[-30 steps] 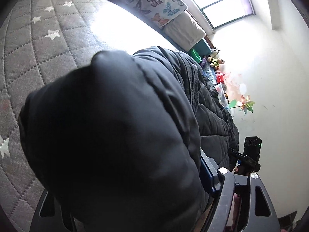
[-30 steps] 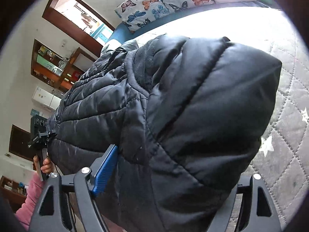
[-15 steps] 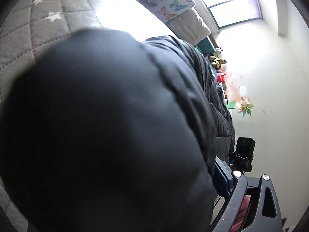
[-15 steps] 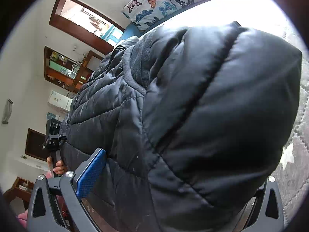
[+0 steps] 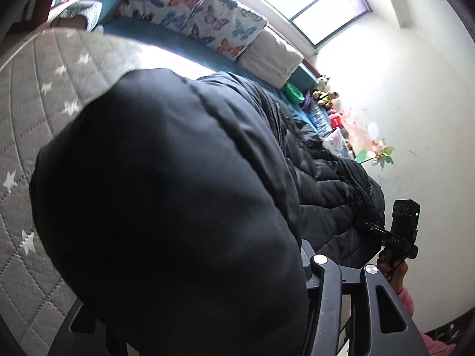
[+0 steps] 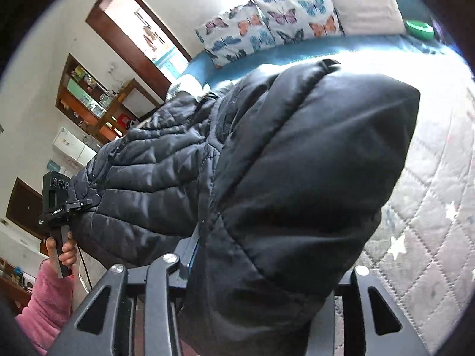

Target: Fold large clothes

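A black puffer jacket [image 5: 178,192] fills both views, one puffy end bulging toward each camera. In the left wrist view my left gripper [image 5: 202,296] has jacket fabric between its jaws, which are closing on it. My right gripper [image 6: 264,270] is closing too, its blue pad pressed into the jacket [image 6: 297,178]. The jacket stretches between the two grippers above the bed. Each view also shows the other gripper's handle at the jacket's far end, held by a hand in a pink sleeve [image 6: 50,305]. The fingertips are hidden by fabric.
A grey quilted cover with white stars [image 5: 35,103] lies on the bed under the jacket. Butterfly pillows [image 5: 207,20] and a white pillow line the far side. A green bowl [image 5: 294,92] and toys [image 5: 325,95] sit by the wall. Wooden shelves [image 6: 89,98] stand on the left.
Both pairs of jaws opened wide, then narrowed onto the jacket. Both grippers rose, so more of the bed, pillows and window shows beyond the jacket.
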Demonstrator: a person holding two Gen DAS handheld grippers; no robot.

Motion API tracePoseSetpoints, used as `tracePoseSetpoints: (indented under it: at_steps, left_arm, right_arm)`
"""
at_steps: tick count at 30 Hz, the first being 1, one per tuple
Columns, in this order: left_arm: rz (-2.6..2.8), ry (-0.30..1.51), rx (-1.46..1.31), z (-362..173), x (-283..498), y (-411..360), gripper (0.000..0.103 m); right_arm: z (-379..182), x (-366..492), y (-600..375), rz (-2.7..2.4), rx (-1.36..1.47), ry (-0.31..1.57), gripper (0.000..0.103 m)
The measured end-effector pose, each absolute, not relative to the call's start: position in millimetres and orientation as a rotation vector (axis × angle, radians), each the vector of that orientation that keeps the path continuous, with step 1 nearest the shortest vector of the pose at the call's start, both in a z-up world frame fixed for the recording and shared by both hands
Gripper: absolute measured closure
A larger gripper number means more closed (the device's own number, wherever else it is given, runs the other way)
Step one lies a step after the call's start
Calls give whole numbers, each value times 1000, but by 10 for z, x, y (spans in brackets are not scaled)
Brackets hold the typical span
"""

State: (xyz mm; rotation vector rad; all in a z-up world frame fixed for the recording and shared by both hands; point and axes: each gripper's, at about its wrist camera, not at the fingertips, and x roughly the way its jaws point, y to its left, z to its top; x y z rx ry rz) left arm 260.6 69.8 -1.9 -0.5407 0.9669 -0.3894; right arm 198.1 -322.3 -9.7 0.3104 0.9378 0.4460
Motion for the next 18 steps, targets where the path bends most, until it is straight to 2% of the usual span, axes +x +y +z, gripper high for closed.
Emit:
tracePoseSetpoints:
  at_steps: [9,18]
  left_arm:
    - [-459,919,-475,531,2868,-44,46]
    - [-571,915,-435,914,3733,-1598,46]
  right_arm:
    - [348,1696,-3569,403,275,849,61]
    - [723,1343,-4297,283,255,770,61]
